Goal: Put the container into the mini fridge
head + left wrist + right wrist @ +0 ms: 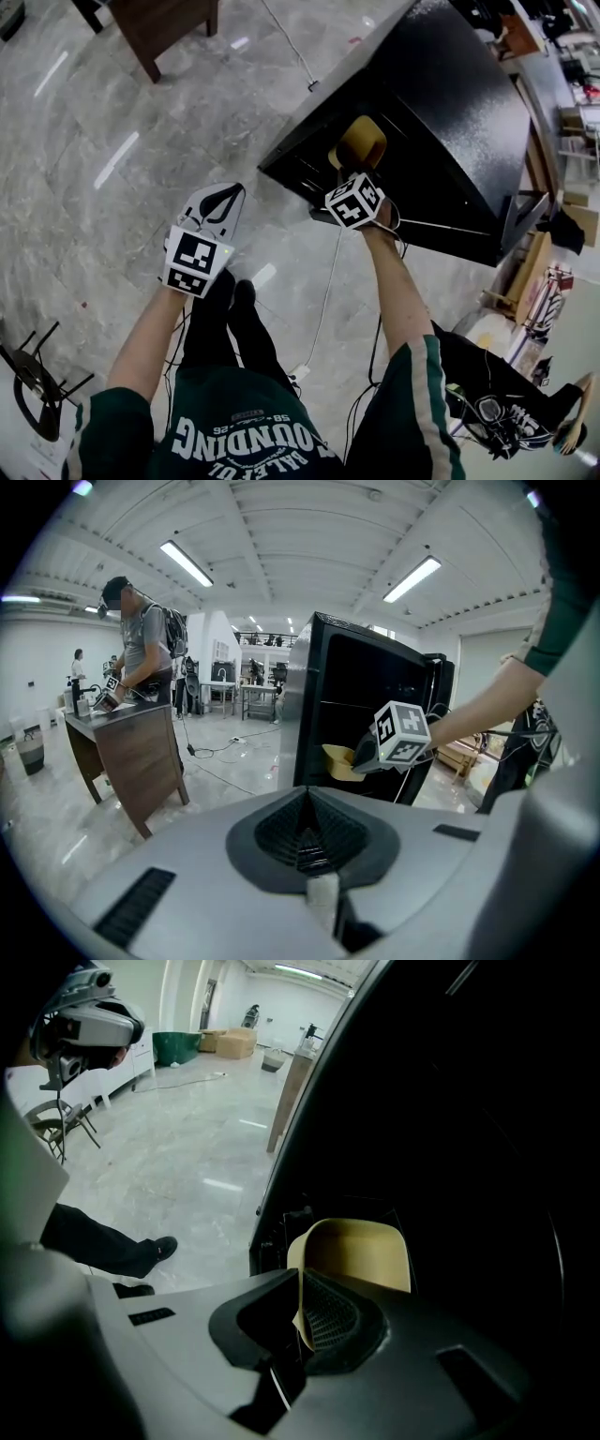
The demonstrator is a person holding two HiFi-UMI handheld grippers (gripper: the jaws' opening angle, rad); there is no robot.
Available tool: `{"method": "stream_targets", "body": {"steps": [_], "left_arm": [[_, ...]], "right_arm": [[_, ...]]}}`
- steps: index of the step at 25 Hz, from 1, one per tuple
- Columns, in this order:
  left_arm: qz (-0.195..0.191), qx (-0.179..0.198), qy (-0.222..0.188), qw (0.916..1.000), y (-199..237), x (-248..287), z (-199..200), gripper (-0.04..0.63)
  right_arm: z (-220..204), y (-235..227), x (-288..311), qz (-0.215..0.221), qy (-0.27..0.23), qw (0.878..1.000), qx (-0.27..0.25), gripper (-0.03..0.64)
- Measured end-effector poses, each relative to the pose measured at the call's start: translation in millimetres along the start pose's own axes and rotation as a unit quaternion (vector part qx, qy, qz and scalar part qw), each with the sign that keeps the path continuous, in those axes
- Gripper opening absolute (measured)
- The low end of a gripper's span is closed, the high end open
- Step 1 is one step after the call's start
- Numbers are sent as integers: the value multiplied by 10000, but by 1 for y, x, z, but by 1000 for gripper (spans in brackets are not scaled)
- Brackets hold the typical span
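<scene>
Forearm (398, 300) outstretched, right gripper (298, 1312) clamping container (361, 1251) at mini fridge (450, 103).

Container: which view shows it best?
Right gripper view: the container sits close and central, its wall pinched in the right tongs. Head view shows only its top; left gripper view, a small distant sliver.

A tan-yellow container (361, 142) is showing against a black mini fridge (461, 105), over a pale grey, marble-veined floor (141, 112).

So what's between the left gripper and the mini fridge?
Just bare floor; the head view shows the left gripper standing apart from the mini fridge.
</scene>
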State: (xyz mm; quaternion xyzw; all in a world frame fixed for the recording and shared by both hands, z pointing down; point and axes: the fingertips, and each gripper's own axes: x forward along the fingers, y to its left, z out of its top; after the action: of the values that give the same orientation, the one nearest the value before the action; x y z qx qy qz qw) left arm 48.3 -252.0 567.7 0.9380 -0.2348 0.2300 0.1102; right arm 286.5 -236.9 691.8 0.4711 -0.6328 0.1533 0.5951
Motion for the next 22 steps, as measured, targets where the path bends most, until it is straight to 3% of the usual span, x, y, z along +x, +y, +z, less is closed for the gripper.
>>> {"method": "stream_targets", "body": {"steps": [22], "left_arm": [[31,-43,127,9999,3,-13,-11,15]], "right_arm": [[-26,-38,18,-546,22,9981,299,40]]}}
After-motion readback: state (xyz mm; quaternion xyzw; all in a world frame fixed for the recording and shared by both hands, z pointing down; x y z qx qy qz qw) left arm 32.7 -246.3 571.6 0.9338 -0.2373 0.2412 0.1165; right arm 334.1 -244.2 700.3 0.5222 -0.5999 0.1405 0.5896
